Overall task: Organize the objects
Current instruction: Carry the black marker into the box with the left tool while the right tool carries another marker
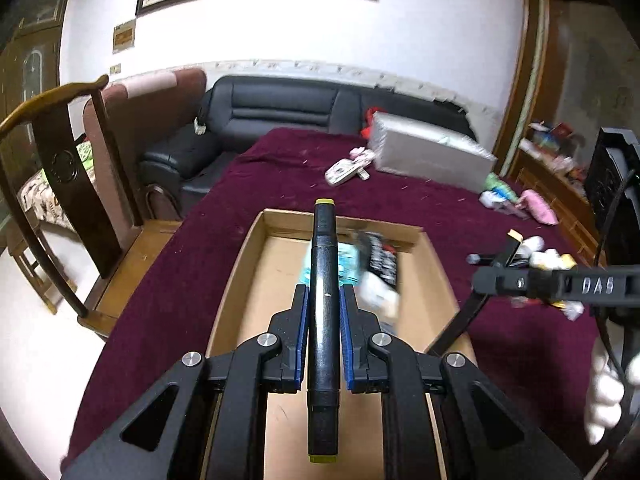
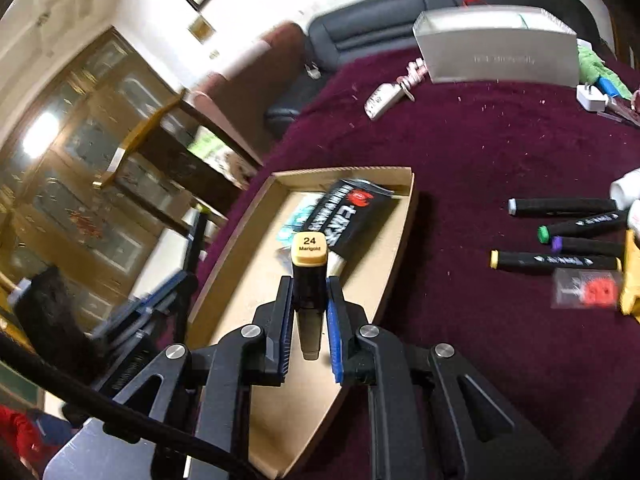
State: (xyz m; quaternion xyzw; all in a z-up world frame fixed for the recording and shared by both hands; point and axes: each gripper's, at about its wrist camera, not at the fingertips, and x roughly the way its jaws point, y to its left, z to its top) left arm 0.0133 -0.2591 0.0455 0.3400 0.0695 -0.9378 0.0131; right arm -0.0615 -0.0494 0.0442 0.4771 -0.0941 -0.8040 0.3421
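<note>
- While several markers are seen lying loose on the maroon-covered desk, the task is judged to be partly done and still under way.
- A shallow cardboard box is seen at the centre of both views; a black printed packet and a pale blue packet are already lodged at its far end.
- Four loose markers are seen at the right of the right wrist view, near one another and well apart from the box, so these are judged to be left for sorting.
- Other clutter, a grey box and a white plug among it, is seen at the upper right of that view; whether it belongs to the task cannot be told.
- The left gripper is seen closed to a narrow gap on a yellow-capped marker, held lengthwise along the fingers above the box at the lower centre of the left wrist view.
- The right gripper is likewise seen closed narrowly on a Marigold marker, its cap labelled "24 Marigold" pointing forward, above the box's near half.
- Both held markers are judged ready to be lowered into the box; neither is seen touching it yet.
</note>
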